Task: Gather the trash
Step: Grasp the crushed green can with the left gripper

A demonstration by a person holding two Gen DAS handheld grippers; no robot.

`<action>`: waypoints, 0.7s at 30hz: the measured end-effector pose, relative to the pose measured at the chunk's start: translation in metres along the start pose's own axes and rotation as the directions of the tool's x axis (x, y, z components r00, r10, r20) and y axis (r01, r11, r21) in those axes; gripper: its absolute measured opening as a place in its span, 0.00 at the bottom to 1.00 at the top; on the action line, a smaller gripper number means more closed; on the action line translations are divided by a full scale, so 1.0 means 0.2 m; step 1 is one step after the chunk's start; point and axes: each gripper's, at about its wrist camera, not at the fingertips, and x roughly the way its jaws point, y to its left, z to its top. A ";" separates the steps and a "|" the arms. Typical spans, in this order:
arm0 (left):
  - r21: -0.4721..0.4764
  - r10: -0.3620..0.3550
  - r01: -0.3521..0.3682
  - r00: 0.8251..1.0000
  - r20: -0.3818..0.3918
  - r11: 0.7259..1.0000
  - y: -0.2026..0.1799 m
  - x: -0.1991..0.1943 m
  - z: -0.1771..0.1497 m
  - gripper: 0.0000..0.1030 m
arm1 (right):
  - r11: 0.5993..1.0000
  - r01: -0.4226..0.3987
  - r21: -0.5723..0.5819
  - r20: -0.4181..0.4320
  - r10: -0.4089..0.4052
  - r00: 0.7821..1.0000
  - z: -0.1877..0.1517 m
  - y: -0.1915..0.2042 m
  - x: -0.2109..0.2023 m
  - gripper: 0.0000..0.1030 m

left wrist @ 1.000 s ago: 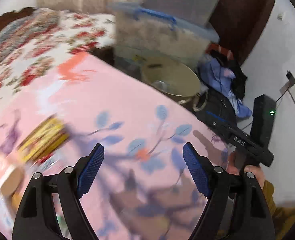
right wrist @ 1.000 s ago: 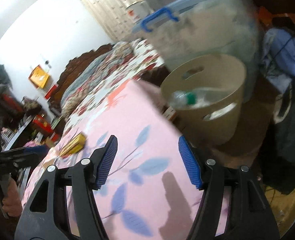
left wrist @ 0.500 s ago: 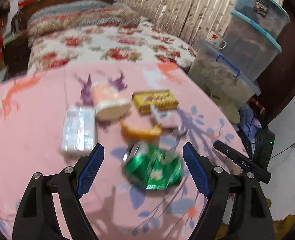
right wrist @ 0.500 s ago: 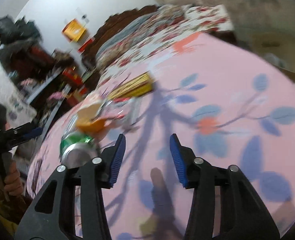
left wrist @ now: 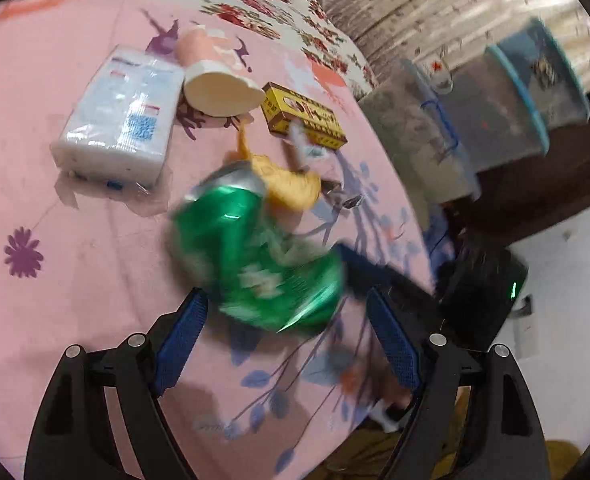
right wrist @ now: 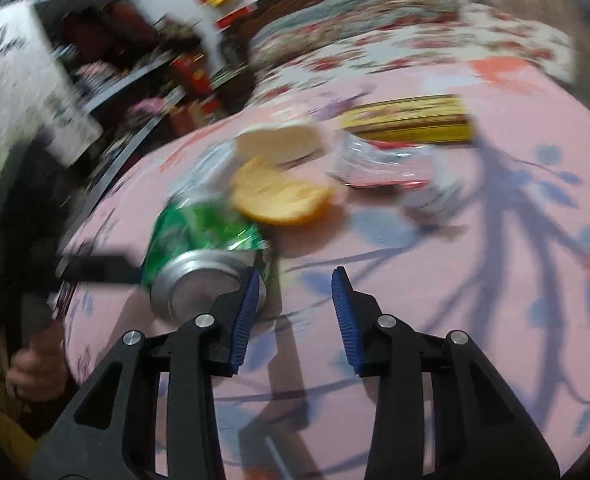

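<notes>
Both views swing off the beige bin onto the pink cloth (left wrist: pixel 75 280), so the next pickup is starting; right gripper (right wrist: pixel 295 300) jaws have just been closing to narrow, nothing between them. Left gripper (left wrist: pixel 283 320) stands wide, empty, just below the crushed green can (left wrist: pixel 255 256). The can lies at frame centre in the left view, long axis diagonal, silver end toward upper left.

A pink bedsheet (left wrist: pixel 75 280) is seen, printed with blue leaves and purple flowers. A green, silver-topped can (left wrist: pixel 255 256) (blurred) is shown beside an orange peel (left wrist: pixel 291 188), a yellow and dark red box (left wrist: pixel 305 120), a peach paper cup (left wrist: pixel 215 80) and a white-and-blue tissue pack (left wrist: pixel 119 120). Blue pads are borne on black gripper fingers (right wrist: pixel 247 312).
</notes>
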 end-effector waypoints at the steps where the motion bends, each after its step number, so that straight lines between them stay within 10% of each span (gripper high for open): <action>1: -0.003 0.001 -0.001 1.000 0.006 1.000 0.01 0.00 0.00 0.75 | 1.000 0.003 -0.031 -0.004 -0.003 1.000 0.00 0.04 0.00 0.39; 11: -0.042 -0.014 0.016 0.999 0.040 0.999 0.09 -0.03 0.02 0.65 | 0.974 0.156 -0.165 0.043 -0.151 0.988 0.15 0.09 0.01 0.40; 12: -0.041 -0.004 0.006 0.999 0.043 0.999 0.09 -0.03 0.02 0.61 | 0.982 0.136 -0.131 0.034 -0.133 0.991 0.18 0.06 0.02 0.40; 14: -0.039 0.015 -0.013 0.999 0.040 0.999 0.11 -0.03 0.03 0.22 | 0.996 0.082 -0.020 0.017 -0.082 0.997 0.22 -0.04 0.04 0.40; 21: -0.058 -0.002 0.004 0.999 0.040 0.998 0.15 -0.04 0.02 0.21 | 0.952 -0.051 0.301 -0.014 0.058 0.998 0.22 -0.27 0.14 0.40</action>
